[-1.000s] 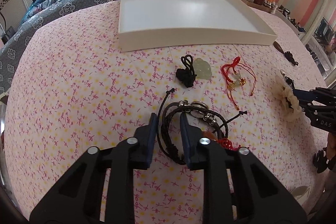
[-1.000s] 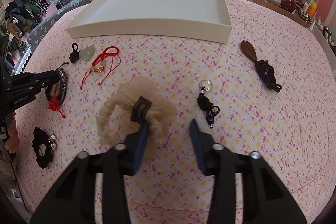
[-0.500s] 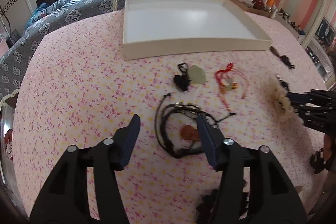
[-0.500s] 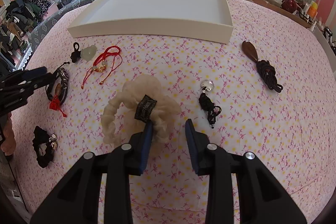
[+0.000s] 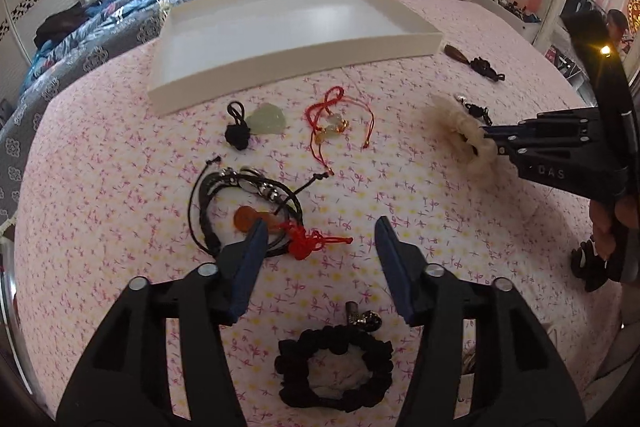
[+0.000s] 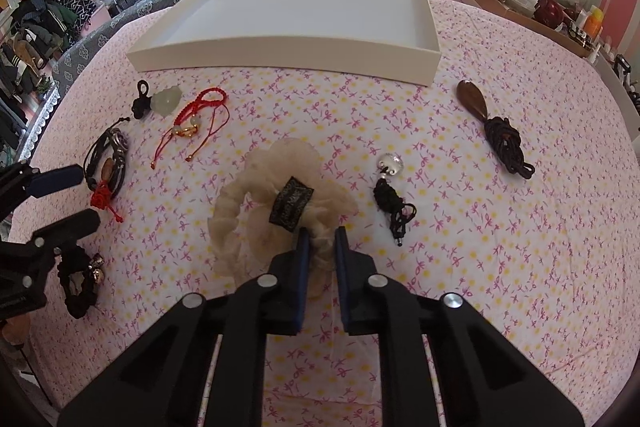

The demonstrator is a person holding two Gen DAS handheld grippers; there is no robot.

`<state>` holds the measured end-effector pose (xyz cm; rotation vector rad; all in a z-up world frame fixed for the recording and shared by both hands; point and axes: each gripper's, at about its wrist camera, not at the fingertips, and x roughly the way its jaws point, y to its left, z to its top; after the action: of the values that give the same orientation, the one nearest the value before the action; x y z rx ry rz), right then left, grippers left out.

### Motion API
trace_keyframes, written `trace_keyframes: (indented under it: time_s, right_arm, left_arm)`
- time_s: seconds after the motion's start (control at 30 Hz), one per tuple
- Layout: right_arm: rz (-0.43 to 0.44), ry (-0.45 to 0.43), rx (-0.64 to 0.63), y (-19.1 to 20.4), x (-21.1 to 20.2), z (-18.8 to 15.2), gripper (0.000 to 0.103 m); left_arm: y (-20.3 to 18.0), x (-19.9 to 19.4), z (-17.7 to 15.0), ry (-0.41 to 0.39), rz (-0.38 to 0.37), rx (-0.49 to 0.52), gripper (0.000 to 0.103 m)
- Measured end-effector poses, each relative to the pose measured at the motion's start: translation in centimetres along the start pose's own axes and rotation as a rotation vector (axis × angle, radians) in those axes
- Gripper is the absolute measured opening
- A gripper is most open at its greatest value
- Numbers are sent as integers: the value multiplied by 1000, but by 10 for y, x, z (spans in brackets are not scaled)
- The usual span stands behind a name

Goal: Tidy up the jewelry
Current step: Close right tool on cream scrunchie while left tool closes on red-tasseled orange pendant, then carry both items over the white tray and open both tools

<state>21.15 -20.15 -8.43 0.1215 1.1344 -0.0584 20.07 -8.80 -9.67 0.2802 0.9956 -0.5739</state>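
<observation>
The pink floral bedspread (image 6: 500, 235) spreads wide, with bare cloth on the near right. The white tray (image 6: 288, 9) sits at its far side, long edge crosswise. The cream scrunchie (image 6: 256, 211) lies mid-bed, its black label (image 6: 291, 203) unreadable; the right gripper (image 6: 321, 247) pinches its near rim. The left gripper (image 5: 320, 259) is spread wide, clasping nothing, beside the black cord bracelet (image 5: 240, 203), above the black scrunchie (image 5: 336, 371). "DAS" marks the right gripper's side.
</observation>
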Motion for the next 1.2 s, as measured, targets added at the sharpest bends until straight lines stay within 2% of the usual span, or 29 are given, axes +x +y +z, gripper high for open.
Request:
trace_keyframes:
  time_s: [0.03,0.17,0.23,0.3,0.5,0.83,1.07,1.2]
  right_arm:
    - [0,0,1,-1,0,0,12]
    - [-1,-2,4,-2,0,0,11]
    - [-3,-4,4,-2,0,0,11]
    - [-6,-11,7,-3,-2,1,10]
    - [-4,-40,26,-8,-12,1,8]
    - [28,-117,38,-13,-43,9,8]
    - [33,-158,37,-22,-67,23,8]
    - [8,-206,9,-26,-84,42,8]
  left_arm:
    - [-1,2,0,7,-2,-1,39]
    - [3,9,-2,26,-3,-17,30]
    - [5,12,-2,34,-5,-26,16]
    - [7,13,-3,40,-11,-33,7]
    - [11,4,-1,11,-18,-57,5]
    - [25,-40,17,-97,-6,-91,4]
    - [45,-72,43,-158,1,-129,4]
    - [55,-83,66,-183,23,-126,4]
